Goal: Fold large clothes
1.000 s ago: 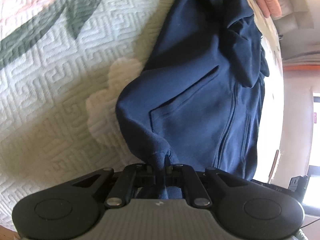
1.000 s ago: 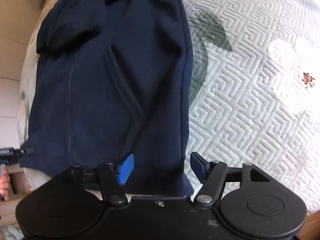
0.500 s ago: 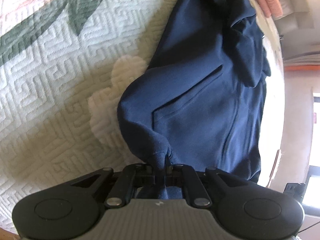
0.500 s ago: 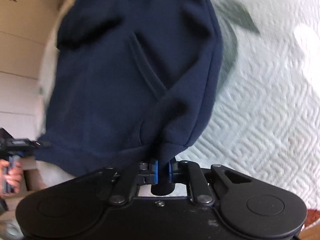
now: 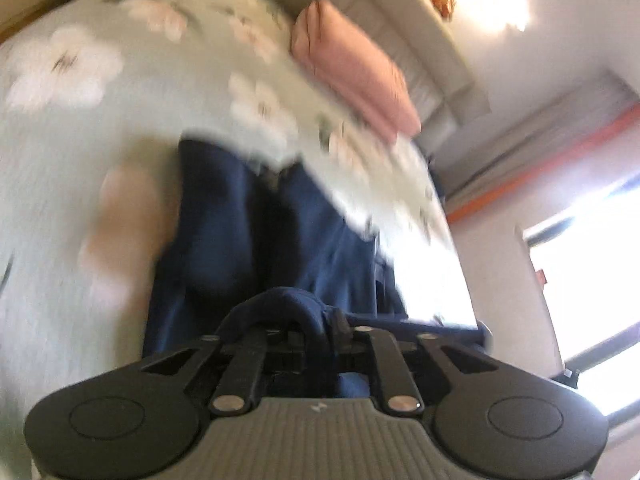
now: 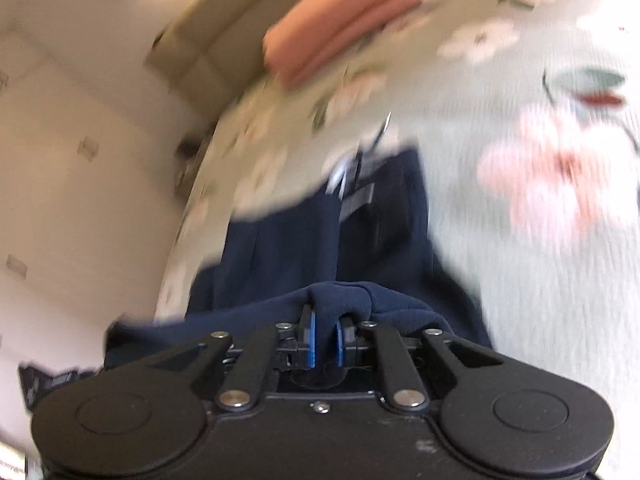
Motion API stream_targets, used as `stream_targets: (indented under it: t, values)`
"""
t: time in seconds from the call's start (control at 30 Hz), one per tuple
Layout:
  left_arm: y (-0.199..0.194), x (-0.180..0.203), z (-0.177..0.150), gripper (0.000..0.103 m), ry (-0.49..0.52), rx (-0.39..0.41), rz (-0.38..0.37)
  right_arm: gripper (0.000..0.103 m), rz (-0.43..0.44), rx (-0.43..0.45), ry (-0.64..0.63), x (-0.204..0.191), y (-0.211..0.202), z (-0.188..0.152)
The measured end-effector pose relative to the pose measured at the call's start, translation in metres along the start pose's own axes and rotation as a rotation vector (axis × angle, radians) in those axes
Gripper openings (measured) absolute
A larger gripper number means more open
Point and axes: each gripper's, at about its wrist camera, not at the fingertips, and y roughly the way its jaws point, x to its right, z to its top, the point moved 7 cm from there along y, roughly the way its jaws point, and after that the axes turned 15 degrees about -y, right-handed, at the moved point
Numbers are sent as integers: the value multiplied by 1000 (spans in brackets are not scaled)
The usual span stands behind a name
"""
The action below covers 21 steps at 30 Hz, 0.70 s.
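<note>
A navy blue zip sweatshirt point(image 5: 248, 232) lies on a pale green floral bedspread point(image 5: 72, 132); it also shows in the right wrist view point(image 6: 304, 248). My left gripper point(image 5: 320, 328) is shut on a bunched fold of its hem, lifted off the bed. My right gripper point(image 6: 324, 332) is shut on the other hem corner, cloth pinched between its blue pads point(image 6: 310, 340). Both views are motion-blurred. The hem stretches between the two grippers.
A pink pillow point(image 5: 356, 68) lies at the bed's head against a cream headboard point(image 5: 404, 20); the pillow also shows in the right wrist view point(image 6: 332, 28). A bright window point(image 5: 592, 264) is to the right. A white wall point(image 6: 80, 184) is left of the bed.
Both grippers have lifted the hem and swung up toward the bed's head. The right gripper, open a second ago, has shut on the hem. The views now look along the bed.
</note>
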Motion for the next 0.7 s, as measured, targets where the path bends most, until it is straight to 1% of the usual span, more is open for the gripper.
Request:
stream_targets:
  t: [0.03, 0.07, 0.1, 0.13, 0.17, 0.2, 0.23, 0.27, 0.3, 0.33, 0.43, 0.53, 0.6, 0.7]
  values:
    - [9, 4, 18, 31, -8, 25, -12, 15, -21, 15, 21, 6, 17, 15]
    - [14, 7, 37, 47, 1, 75, -8, 28, -53, 17, 52, 15, 30, 31]
    - [15, 8, 52, 54, 17, 124, 10, 34, -80, 17, 81, 25, 39, 43]
    - [15, 8, 62, 64, 27, 161, 27, 37, -103, 16, 92, 36, 45, 52]
    - [16, 7, 72, 67, 33, 187, 43, 38, -97, 32, 76, 36, 47, 58]
    - [18, 6, 76, 67, 37, 183, 50, 39, -103, 44, 44, 35, 48, 61]
    - [22, 3, 80, 67, 46, 167, 60, 51, -126, 45, 9, 33, 45, 54]
    - [26, 1, 80, 67, 57, 153, 77, 67, -162, 39, -38, 31, 47, 53]
    - [30, -2, 80, 67, 76, 134, 101, 74, -190, 26, -82, 33, 48, 55]
    - [35, -7, 79, 67, 107, 112, 130, 78, -219, 6, -139, 32, 49, 54]
    - [66, -11, 77, 67, 229, 70, 226, 78, -286, -75, -307, 29, 66, 51]
    - [89, -14, 81, 67, 280, 44, 233, 79, -328, -145, -431, 35, 92, 50]
    - [104, -12, 86, 67, 298, 36, 240, 79, -335, -184, -461, 41, 118, 52]
    - [122, -7, 95, 67, 334, 25, 249, 80, -352, -240, -459, 54, 139, 55]
